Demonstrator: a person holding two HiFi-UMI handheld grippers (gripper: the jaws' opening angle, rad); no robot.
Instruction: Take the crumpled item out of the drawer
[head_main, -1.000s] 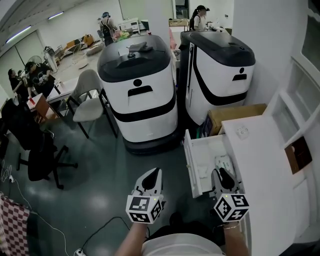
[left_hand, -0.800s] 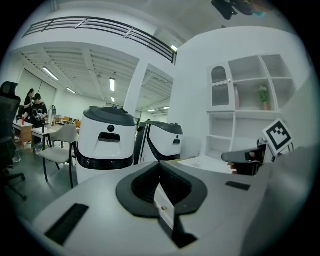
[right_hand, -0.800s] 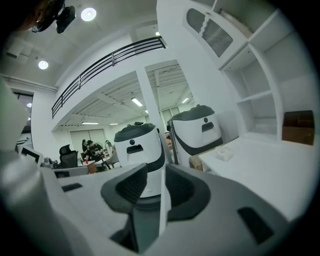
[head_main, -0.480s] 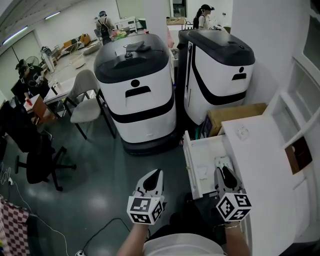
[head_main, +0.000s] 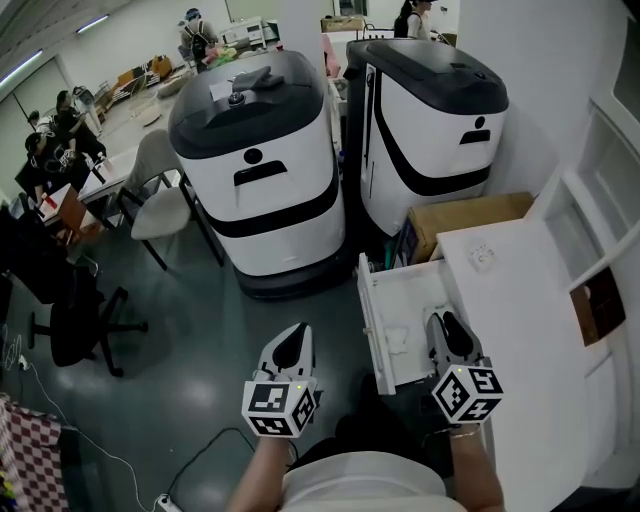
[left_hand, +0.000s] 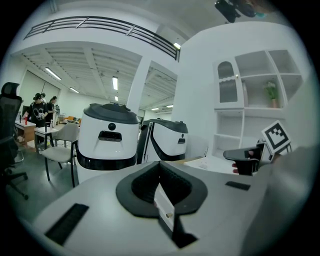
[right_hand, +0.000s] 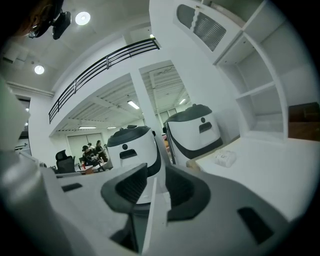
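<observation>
The white drawer (head_main: 369, 322) stands pulled out from the white cabinet. A small pale thing (head_main: 398, 339) lies on its floor. My right gripper (head_main: 443, 318) hovers over the drawer's right side and hides what is under it. Its jaws stand apart in the right gripper view (right_hand: 156, 167) with nothing between them. My left gripper (head_main: 297, 331) hangs over the dark floor to the left of the drawer. Its pads meet at the tip (left_hand: 160, 164) and hold nothing. A small white crumpled-looking thing (head_main: 484, 258) sits on the cabinet top (head_main: 525, 330).
Two big white-and-black machines (head_main: 258, 170) (head_main: 432, 120) stand beyond the drawer. A cardboard box (head_main: 466, 214) sits beside the cabinet. White shelving (head_main: 600, 190) rises at the right. A chair (head_main: 155, 195), an office chair (head_main: 70, 320) and people at tables are at the left.
Both grippers have moved a little forward. The right one now reaches further over the drawer and covers the pale thing seen there before. The head view has shifted.
</observation>
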